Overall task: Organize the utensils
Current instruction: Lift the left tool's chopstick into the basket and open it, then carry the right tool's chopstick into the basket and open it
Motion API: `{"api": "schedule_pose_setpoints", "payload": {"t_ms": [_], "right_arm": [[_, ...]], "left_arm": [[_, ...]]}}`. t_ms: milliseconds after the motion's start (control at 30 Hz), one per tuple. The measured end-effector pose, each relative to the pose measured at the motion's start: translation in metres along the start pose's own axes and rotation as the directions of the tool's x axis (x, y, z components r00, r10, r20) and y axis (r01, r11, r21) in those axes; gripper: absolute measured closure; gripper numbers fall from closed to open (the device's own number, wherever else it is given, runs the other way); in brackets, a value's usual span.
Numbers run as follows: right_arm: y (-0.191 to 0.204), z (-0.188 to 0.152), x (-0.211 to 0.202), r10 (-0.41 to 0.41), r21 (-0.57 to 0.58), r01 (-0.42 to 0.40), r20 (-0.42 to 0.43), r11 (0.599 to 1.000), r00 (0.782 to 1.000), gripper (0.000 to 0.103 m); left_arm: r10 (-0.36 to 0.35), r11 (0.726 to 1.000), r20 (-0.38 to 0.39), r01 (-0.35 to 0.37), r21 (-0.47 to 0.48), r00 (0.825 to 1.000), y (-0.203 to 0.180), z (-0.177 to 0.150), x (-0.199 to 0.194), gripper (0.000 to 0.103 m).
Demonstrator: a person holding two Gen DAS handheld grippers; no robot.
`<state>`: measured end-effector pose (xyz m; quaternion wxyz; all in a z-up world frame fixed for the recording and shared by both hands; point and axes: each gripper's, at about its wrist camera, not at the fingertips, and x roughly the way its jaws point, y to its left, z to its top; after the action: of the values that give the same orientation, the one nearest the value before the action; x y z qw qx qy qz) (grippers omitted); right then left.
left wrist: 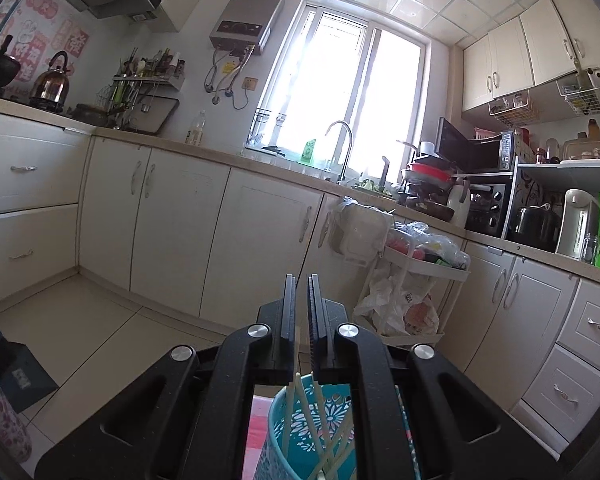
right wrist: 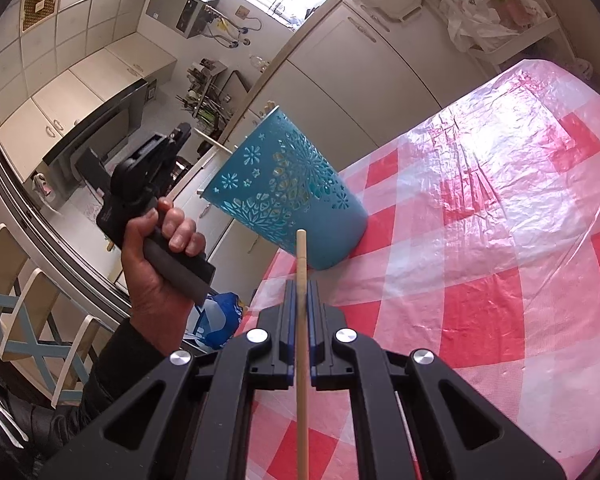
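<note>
A teal cut-out utensil holder (right wrist: 288,188) stands on the red-checked table (right wrist: 500,208); several pale chopsticks stick out of its top. In the left wrist view the holder (left wrist: 312,432) sits below my left gripper (left wrist: 302,280), whose jaws stand a narrow gap apart; a chopstick (left wrist: 294,360) rises from the holder beside the left jaw, and I cannot tell whether it is gripped. The left gripper also shows in the right wrist view (right wrist: 148,176), held above the holder's rim. My right gripper (right wrist: 301,286) is shut on a wooden chopstick (right wrist: 302,320) pointing toward the holder's base.
The table wears a plastic cover over the checked cloth. White kitchen cabinets (left wrist: 220,220) and a counter with a sink tap (left wrist: 342,148) lie beyond. A white trolley (left wrist: 416,280) with bags stands near the table. A chair (right wrist: 32,320) is at the left.
</note>
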<state>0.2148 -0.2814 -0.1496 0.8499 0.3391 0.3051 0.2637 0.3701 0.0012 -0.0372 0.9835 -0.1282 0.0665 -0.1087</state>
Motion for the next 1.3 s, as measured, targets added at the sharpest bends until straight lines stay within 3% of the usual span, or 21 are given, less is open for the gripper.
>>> {"api": "schedule_pose_setpoints", "payload": {"t_ms": [233, 367, 633, 767, 867, 1133, 1200, 1300], "right_arm": [[0.050, 0.057, 0.000, 0.063, -0.108, -0.050, 0.119, 0.993, 0.991, 0.097], [0.080, 0.103, 0.011, 0.090, -0.168, -0.054, 0.216, 0.984, 0.972, 0.097], [0.134, 0.177, 0.066, 0.014, -0.343, 0.129, 0.384, 0.930, 0.923, 0.097], [0.142, 0.187, 0.103, -0.020, -0.395, 0.182, 0.380, 0.901, 0.925, 0.097], [0.140, 0.183, 0.125, -0.052, -0.406, 0.201, 0.350, 0.891, 0.935, 0.097], [0.132, 0.170, 0.146, -0.154, -0.419, 0.260, 0.270, 0.870, 0.950, 0.096], [0.130, 0.167, 0.147, -0.157, -0.418, 0.254, 0.253, 0.872, 0.955, 0.080], [0.128, 0.163, 0.142, -0.152, -0.418, 0.247, 0.246, 0.874, 0.957, 0.077]], "left_arm": [[0.005, 0.997, -0.048, -0.009, -0.083, 0.999, 0.024, -0.011, -0.021, 0.097], [0.023, 0.988, -0.044, -0.029, -0.154, 0.999, 0.040, -0.025, -0.043, 0.088], [0.080, 0.948, -0.067, -0.096, -0.304, 0.995, 0.084, -0.069, -0.061, 0.078], [0.076, 0.939, -0.088, -0.101, -0.329, 0.993, 0.097, -0.082, -0.059, 0.077], [0.074, 0.947, -0.070, -0.092, -0.306, 0.995, 0.094, -0.082, -0.063, 0.076], [0.073, 0.961, -0.076, -0.090, -0.260, 0.994, 0.086, -0.083, -0.064, 0.069], [0.075, 0.962, -0.081, -0.094, -0.258, 0.994, 0.086, -0.084, -0.063, 0.068], [0.080, 0.965, -0.100, -0.102, -0.241, 0.992, 0.083, -0.085, -0.061, 0.065]]}}
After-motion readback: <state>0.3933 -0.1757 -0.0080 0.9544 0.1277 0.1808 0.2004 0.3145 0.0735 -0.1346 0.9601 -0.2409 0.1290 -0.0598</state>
